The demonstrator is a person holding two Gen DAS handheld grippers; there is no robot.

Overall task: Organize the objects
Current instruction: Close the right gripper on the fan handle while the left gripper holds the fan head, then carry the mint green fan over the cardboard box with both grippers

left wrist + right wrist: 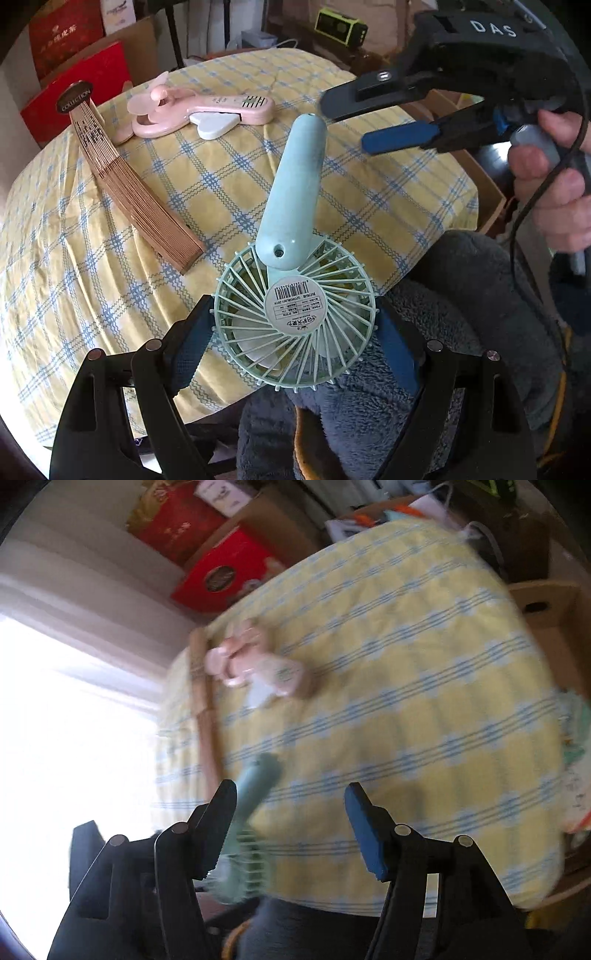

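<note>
A mint-green handheld fan (pixel 295 306) hangs over the near edge of the table, handle pointing away. My left gripper (pixel 295 332) is shut on its round grille, one blue pad on each side. My right gripper (pixel 345 123) stands open just right of the handle's tip, with nothing between its fingers. The blurred right wrist view has that gripper (pixel 291 805) open and the green fan's handle (pixel 258 779) beside its left finger. A pink handheld fan (pixel 207 110) (pixel 251 664) and a folded wooden fan (pixel 129 184) (pixel 205 709) lie on the yellow checked tablecloth (pixel 369 221).
A white piece (pixel 214 125) lies under the pink fan. Red boxes (pixel 85 85) and cartons stand behind the table at the left, and a green-and-black device (pixel 341 26) at the back. A person's hand (pixel 554 177) holds the right gripper. Grey fleece (pixel 461 295) fills the near side.
</note>
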